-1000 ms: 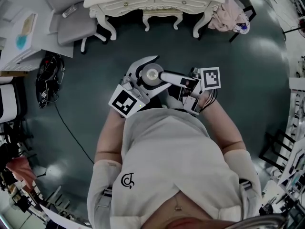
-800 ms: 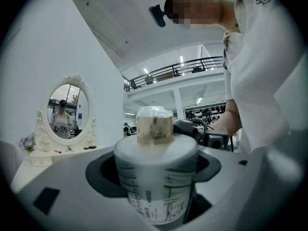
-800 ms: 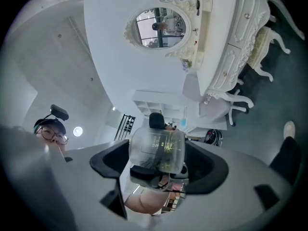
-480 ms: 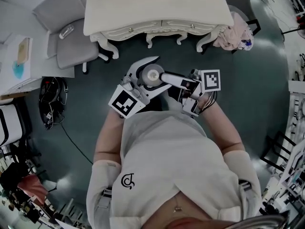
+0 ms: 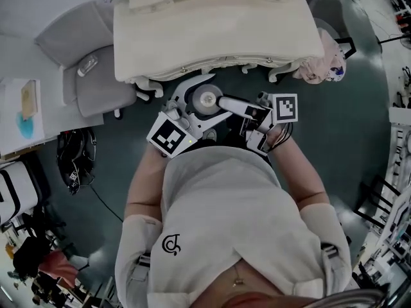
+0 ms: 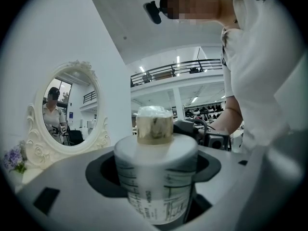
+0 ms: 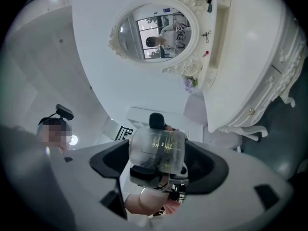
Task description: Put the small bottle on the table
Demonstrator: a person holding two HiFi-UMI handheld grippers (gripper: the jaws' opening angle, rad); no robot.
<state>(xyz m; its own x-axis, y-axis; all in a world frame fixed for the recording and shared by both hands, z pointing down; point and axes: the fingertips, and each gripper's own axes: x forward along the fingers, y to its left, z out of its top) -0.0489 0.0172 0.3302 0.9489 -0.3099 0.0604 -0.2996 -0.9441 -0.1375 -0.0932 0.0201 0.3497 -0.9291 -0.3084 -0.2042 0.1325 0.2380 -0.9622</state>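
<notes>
You are holding bottle [image 6: 155, 174] upright over floor, just short of tabletop [image 5: 218, 37]. Left hand-held gripper [image 5: 205, 100] clamping its body, right hand-held gripper [image 7: 158, 153] seemingly pinching its top. Best keeping it level, lowering until base is resting before releasing.

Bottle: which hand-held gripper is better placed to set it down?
Likely left: the left hand-held gripper clasps the bottle upright by its body; the right hand-held gripper only pinches the cap.
</notes>
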